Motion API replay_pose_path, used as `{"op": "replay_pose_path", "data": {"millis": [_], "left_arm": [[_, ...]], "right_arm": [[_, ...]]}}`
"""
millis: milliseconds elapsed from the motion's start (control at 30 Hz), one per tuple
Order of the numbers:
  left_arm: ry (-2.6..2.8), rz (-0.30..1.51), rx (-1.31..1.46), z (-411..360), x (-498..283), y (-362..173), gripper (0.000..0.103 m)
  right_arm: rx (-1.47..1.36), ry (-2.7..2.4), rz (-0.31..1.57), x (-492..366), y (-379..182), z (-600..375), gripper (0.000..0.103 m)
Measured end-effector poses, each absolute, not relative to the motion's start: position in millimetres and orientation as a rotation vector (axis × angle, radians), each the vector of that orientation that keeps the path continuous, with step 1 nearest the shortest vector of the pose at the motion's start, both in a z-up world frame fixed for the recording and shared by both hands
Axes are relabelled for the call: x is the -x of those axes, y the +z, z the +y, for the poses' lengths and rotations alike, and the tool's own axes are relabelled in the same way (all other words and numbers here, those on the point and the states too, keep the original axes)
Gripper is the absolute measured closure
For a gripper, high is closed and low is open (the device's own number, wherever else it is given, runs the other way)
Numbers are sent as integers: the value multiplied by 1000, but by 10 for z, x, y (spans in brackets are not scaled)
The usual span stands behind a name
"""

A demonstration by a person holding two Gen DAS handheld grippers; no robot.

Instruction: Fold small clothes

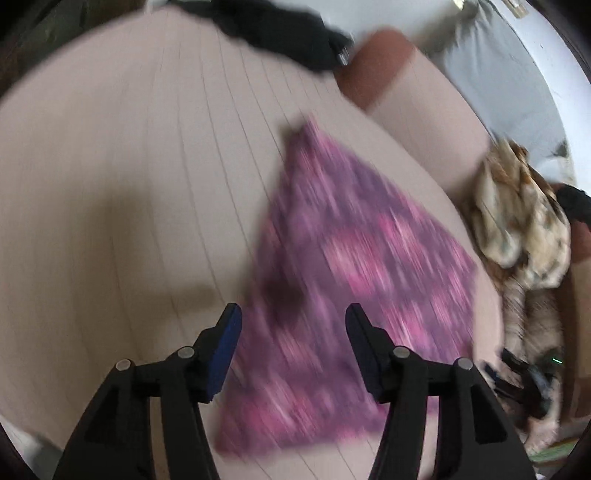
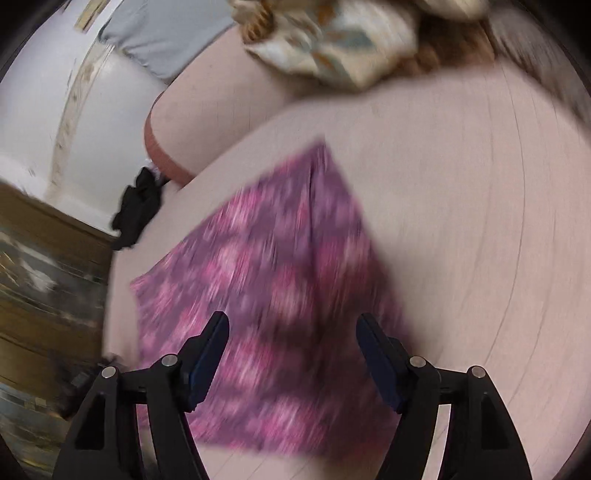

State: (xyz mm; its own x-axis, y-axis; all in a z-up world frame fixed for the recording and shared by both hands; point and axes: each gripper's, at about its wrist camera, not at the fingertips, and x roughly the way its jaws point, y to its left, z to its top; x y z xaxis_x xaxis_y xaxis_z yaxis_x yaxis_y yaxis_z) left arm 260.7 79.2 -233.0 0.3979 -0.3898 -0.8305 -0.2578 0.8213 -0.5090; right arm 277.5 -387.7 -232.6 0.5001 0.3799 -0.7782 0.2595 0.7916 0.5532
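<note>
Pink-purple patterned cloth (image 1: pixel 343 266) lies flat on the pale ribbed surface (image 1: pixel 122 177), w/ one edge near the surface's right side. Your left gripper (image 1: pixel 293 314) is spread wide, nothing btwn the fingers, hanging over the cloth's near-left part; can't tell if the tips touch fabric, both views are motion-blurred. Your right gripper (image 2: pixel 291 323) is also spread wide and empty, above the same cloth (image 2: pixel 280 280). Beige printed garment pile (image 1: pixel 517 229) sits off the right edge; black garment (image 1: pixel 280 29) at the far side.
</note>
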Motion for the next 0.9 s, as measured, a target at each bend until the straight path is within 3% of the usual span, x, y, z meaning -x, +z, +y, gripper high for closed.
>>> {"op": "replay_pose_path", "data": {"millis": [233, 300, 333, 367, 433, 467, 667, 733, 800, 900], "left_arm": [[-113, 1273, 718, 392, -2618, -2550, 47], [-103, 1282, 723, 385, -2741, -2623, 64], [-114, 1294, 735, 389, -2798, -2656, 80], [-125, 1311, 751, 396, -2847, -2701, 89], [-132, 1312, 750, 415, -2883, -2717, 96], [-126, 1305, 739, 428, -2862, -2688, 97], [-204, 1164, 677, 509, -2536, -2199, 97], [-177, 1187, 635, 506, -2527, -2317, 97], [-151, 1233, 618, 546, -2576, -2528, 97], [-194, 1245, 672, 545, -2558, -2615, 97]], "right_arm": [[-907, 111, 1146, -2647, -2790, -3722, 38], [-879, 82, 1157, -2700, -2826, -3709, 49], [-887, 62, 1161, -2719, -2856, -3729, 58], [-898, 65, 1169, -2743, -2886, -3744, 65], [-869, 70, 1194, -2776, -2907, -3745, 78], [-843, 64, 1205, -2784, -2887, -3745, 88], [-703, 39, 1060, -2480, -2225, -3756, 96], [-638, -20, 1074, -2433, -2227, -3763, 103], [-523, -147, 1115, -2479, -2384, -3857, 103], [-675, -111, 1144, -2488, -2617, -4048, 103]]}}
